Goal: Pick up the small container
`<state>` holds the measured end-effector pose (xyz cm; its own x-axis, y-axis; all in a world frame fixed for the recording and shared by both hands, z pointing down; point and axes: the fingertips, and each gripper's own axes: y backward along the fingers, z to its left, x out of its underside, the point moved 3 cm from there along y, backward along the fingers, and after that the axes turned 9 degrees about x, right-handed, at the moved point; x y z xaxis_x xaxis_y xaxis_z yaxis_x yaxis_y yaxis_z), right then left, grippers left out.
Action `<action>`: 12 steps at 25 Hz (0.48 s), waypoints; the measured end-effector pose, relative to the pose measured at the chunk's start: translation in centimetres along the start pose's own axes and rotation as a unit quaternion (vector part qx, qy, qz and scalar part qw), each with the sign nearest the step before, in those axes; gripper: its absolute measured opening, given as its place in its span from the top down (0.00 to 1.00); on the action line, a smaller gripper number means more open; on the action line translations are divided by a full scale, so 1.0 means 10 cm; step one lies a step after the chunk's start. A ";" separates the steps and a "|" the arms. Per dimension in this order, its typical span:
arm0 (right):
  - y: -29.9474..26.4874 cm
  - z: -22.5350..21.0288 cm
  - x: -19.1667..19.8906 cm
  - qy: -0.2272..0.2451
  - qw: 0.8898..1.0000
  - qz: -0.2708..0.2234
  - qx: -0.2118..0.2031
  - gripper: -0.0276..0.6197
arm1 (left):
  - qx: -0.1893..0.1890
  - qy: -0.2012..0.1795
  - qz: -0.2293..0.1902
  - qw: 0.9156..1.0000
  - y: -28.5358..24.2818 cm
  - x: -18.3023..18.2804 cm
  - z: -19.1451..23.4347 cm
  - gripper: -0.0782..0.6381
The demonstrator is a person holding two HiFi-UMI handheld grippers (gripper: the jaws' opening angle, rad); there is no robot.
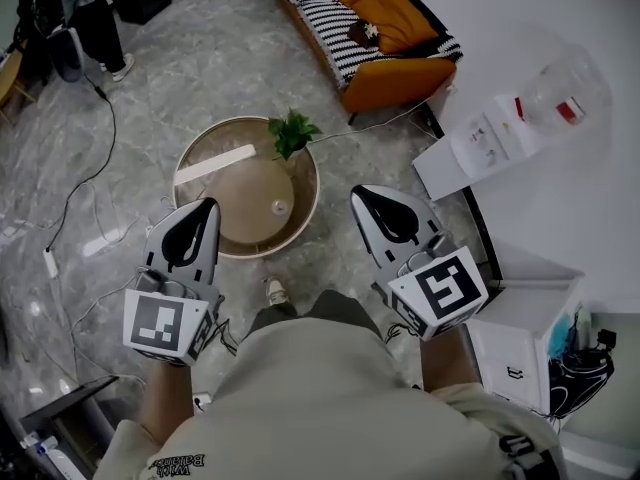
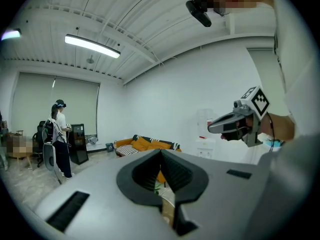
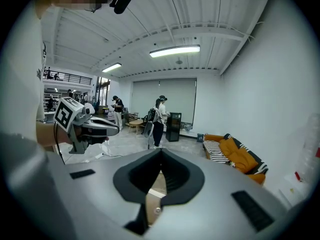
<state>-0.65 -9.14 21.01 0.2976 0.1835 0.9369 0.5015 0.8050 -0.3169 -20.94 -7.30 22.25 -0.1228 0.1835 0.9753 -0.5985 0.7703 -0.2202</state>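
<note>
The small container point(image 1: 280, 207), a pale little pot, stands on the tan top of a low round table point(image 1: 300, 230) on the floor ahead of me. In the head view my left gripper point(image 1: 209, 204) hangs over the table's near left rim, well above it. My right gripper point(image 1: 358, 194) is held just right of the table. Both point forward at the room, with the jaws closed tip to tip and nothing between them. The left gripper view shows its own shut jaws point(image 2: 161, 152) and the right gripper point(image 2: 239, 125) off to the side. The right gripper view shows its shut jaws point(image 3: 161, 151).
A green plant point(image 1: 292, 131) and a white strip point(image 1: 214, 165) also sit on the round table. An orange sofa point(image 1: 385, 28) stands beyond it. A white counter point(image 1: 560, 188) with a clear bottle point(image 1: 567, 93) runs along the right. Cables point(image 1: 95, 168) trail over the floor. People point(image 3: 159, 118) stand far off.
</note>
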 end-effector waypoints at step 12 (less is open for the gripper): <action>-0.25 -0.54 0.13 -0.022 1.000 -0.004 -0.019 0.96 | -0.034 -0.002 0.005 0.999 -0.49 -0.06 -0.04 0.88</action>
<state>2.86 -13.98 22.25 0.2579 0.2025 0.9447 0.5349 0.7843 -0.3142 -17.61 -10.90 22.76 -0.1308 0.1885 0.9733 -0.5415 0.8088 -0.2294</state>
